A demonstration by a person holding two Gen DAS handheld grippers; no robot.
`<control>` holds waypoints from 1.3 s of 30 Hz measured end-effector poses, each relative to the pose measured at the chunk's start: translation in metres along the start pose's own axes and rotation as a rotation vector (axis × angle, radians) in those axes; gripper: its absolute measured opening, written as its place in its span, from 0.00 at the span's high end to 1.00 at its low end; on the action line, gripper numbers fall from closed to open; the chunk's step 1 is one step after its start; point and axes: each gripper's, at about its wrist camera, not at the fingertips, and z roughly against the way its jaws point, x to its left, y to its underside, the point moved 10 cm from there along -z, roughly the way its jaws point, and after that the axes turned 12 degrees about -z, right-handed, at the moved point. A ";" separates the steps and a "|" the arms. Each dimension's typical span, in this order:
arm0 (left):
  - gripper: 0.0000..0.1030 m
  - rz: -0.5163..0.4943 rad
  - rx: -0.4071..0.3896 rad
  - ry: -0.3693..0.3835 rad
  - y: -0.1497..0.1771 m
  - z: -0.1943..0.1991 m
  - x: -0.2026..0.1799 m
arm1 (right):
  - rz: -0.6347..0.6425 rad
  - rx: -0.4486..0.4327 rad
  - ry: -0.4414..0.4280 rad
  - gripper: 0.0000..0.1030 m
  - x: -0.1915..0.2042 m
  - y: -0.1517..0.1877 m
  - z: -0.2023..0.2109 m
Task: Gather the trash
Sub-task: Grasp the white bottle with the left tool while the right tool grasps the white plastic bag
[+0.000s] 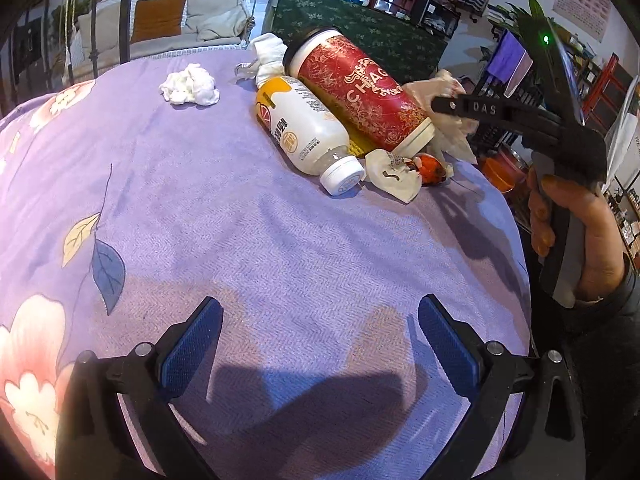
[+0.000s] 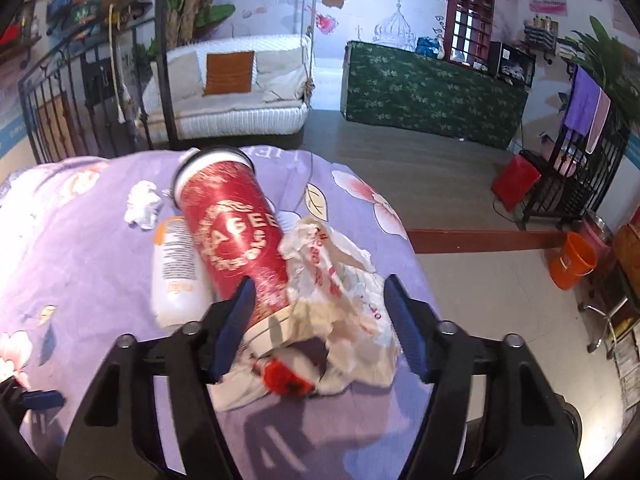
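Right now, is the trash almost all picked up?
Not yet. Nothing looks collected: the red cup, white bottle and crumpled tissue all lie on the purple blanket. The right hand-held gripper straddles the crumpled plastic bag, not visibly gripping it. The left hand-held gripper is open and empty.

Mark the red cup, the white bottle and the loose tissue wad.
red cup (image 1: 356,88), left wrist view, printed side wall.
white bottle (image 1: 304,128), left wrist view, label on its body.
tissue wad (image 1: 190,85), left wrist view, middle of the crumple.
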 end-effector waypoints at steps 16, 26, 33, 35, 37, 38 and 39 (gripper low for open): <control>0.06 0.100 -0.039 -0.030 -0.066 -0.022 0.035 | -0.075 -0.102 -0.015 0.86 -0.020 0.014 0.056; 0.14 0.114 -0.003 -0.061 -0.121 -0.072 0.036 | -0.095 -0.157 -0.009 0.86 -0.028 0.028 0.095; 0.27 0.107 0.081 -0.092 -0.131 -0.108 0.039 | -0.135 -0.155 -0.008 0.86 -0.038 0.038 0.111; 0.29 0.144 0.086 -0.069 -0.130 -0.115 0.041 | -0.150 -0.159 -0.010 0.86 -0.040 0.042 0.116; 0.32 0.167 0.077 -0.067 -0.128 -0.114 0.044 | -0.147 -0.165 -0.004 0.86 -0.040 0.044 0.120; 0.32 0.167 0.067 -0.071 -0.127 -0.112 0.045 | -0.145 -0.166 -0.001 0.86 -0.041 0.047 0.122; 0.32 0.164 0.062 -0.075 -0.126 -0.111 0.045 | -0.146 -0.164 -0.001 0.86 -0.041 0.048 0.122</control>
